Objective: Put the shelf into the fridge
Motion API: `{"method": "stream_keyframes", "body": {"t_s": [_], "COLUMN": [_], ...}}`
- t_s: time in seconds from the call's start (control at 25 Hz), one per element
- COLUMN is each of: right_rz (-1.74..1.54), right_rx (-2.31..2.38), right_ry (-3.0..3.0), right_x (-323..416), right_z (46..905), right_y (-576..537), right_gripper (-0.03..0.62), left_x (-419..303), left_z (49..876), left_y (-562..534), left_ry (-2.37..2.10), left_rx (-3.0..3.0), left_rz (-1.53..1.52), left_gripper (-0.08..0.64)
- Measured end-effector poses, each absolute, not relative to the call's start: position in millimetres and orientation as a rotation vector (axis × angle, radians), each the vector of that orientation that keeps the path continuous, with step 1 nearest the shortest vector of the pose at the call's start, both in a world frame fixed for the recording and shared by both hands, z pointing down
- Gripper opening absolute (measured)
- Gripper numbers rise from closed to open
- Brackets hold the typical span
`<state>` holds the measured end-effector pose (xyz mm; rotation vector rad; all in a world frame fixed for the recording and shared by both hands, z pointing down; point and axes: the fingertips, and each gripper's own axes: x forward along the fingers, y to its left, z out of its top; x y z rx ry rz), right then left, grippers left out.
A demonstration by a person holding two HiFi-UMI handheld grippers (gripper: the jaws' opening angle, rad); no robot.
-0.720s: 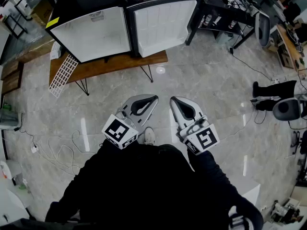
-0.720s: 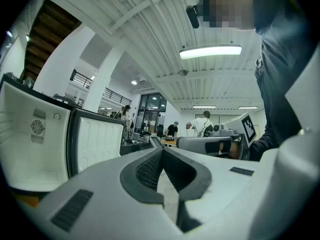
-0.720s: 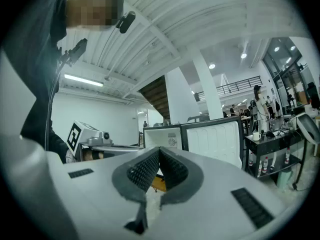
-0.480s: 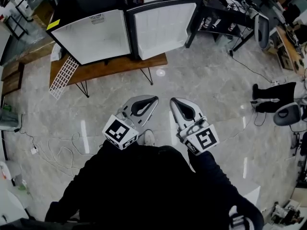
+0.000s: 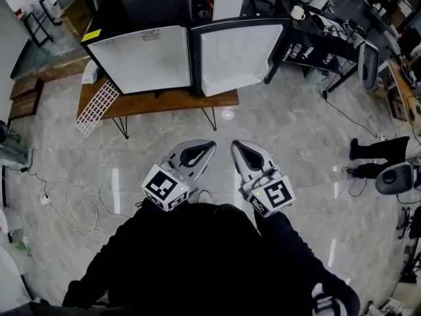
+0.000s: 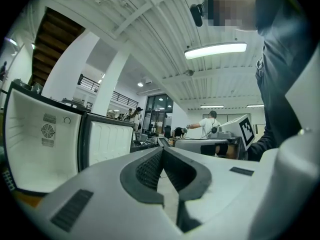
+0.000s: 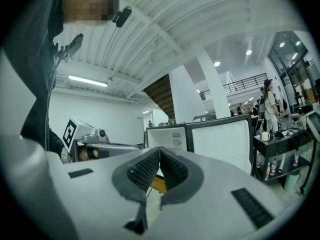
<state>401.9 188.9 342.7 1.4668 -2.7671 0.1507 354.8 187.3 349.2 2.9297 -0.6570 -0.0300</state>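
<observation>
Nowhere near the shelf yet, both grippers empty

Left gripper and right gripper sit level by the body, fingers closed together on nothing, I'd guess because nothing's in reach. The head view has the shelf at 11 o'clock, leaning off the bench end. The fridge is at 12 with its door open. Only the gripper views show the tips actually meeting.

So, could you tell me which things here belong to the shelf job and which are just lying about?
Job: white wire shelf at the left end of the wooden bench; open fridge; left gripper and right gripper, both shut and empty.
Lying about: mug, office chair, floor cables.
</observation>
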Motion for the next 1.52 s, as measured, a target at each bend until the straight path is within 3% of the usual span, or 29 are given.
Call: {"method": "stream_keyframes", "body": {"t_s": [0.36, 0.92, 1.52], "right_rz": [0.122, 0.268, 0.229], "right_rx": [1.227, 0.626, 0.392], "right_ry": [-2.925, -3.059, -3.04], "right_x": [345, 173, 11], "right_z": [335, 366, 367], "right_y": [151, 103, 22], "right_gripper": [0.006, 0.006, 0.006], "left_x": [303, 130, -27], "left_z": [346, 375, 392], "left_y": [159, 111, 27], "left_ry": [-0.879, -1.358, -1.497], "left_rx": [2.881, 2.611, 2.496], "left_rz": [-0.026, -0.083, -0.182], "left_gripper": [0.006, 0.006, 0.006]}}
